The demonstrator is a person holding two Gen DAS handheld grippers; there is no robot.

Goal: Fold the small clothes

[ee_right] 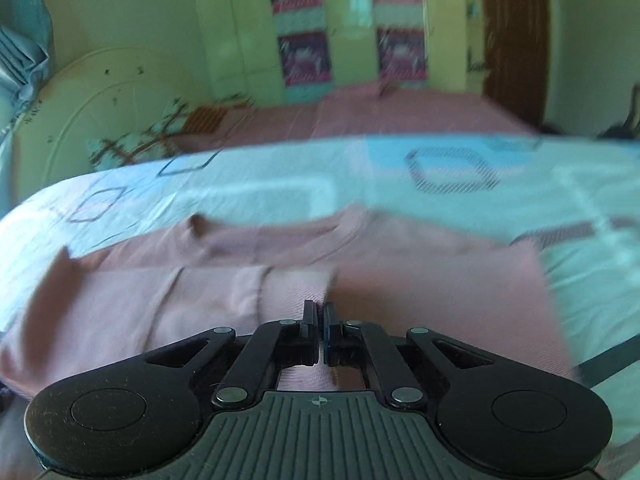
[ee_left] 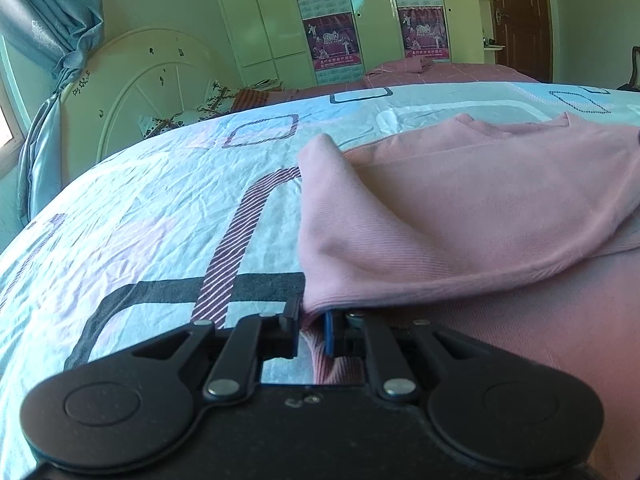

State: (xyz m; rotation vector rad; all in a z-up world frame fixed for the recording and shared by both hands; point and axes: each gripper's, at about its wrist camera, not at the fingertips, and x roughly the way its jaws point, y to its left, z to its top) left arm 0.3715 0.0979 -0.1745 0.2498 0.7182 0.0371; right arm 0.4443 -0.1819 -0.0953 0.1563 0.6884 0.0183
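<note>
left claw (ee_left: 311, 330): closed on a bunched edge of the pink garment (ee_left: 460, 216); cloth is seen pinched between the two fingers, at the garment's left near corner.
right claw (ee_right: 319, 334): fingers are drawn nearly together, with only a thin slit between them; it is held low over the garment (ee_right: 400, 288); whether cloth is gripped cannot be told, as this view is blurred.
garment: spread on the bed (ee_left: 160, 208), right of centre in the left wrist view; a fold of it is lifted from the pinched corner and sags back toward the far right. in the right wrist view it is laid wide across the near part of the bed (ee_right: 280, 192), with a folded layer on top and bare sheet shown far of it and to its right.
bed: covered by a pale blue sheet with pink patches, striped and dark square outlines; the sheet is creased.
far left: a white rounded headboard (ee_left: 152, 80) and a blue curtain (ee_left: 52, 20), tied back.
far: pale wardrobe doors with posters (ee_left: 330, 42), and a second bed in pink (ee_left: 440, 70).
far right: a brown door (ee_left: 520, 16).
</note>
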